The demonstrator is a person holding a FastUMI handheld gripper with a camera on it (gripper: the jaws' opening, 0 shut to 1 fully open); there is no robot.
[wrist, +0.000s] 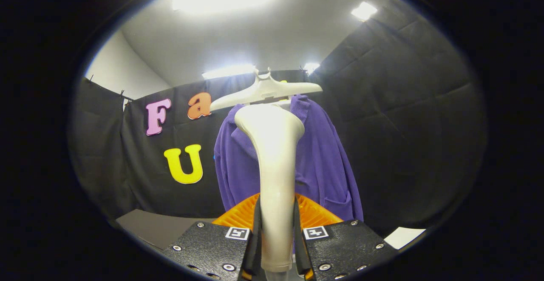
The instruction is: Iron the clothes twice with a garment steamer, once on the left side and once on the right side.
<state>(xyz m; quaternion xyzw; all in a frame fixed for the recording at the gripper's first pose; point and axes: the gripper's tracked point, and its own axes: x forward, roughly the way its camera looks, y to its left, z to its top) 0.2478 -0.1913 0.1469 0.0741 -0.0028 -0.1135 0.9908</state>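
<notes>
A white garment steamer [274, 162] stands upright between my fingers, with its wide head at the top. My gripper [276, 234] is shut on its handle, both fingers pressing its sides. Beyond the steamer a purple cardigan [327, 162] hangs on a white hanger [267, 90] against the black cloth wall. The steamer head sits in front of the garment's upper middle, just below the hanger; whether it touches the fabric I cannot tell. The steamer hides the middle of the cardigan.
An orange ribbed object [312, 213] lies just behind my fingers, below the cardigan. A grey tabletop [157, 225] runs off to the left and a white patch [403, 236] shows at the right. Black cloth walls close in all round.
</notes>
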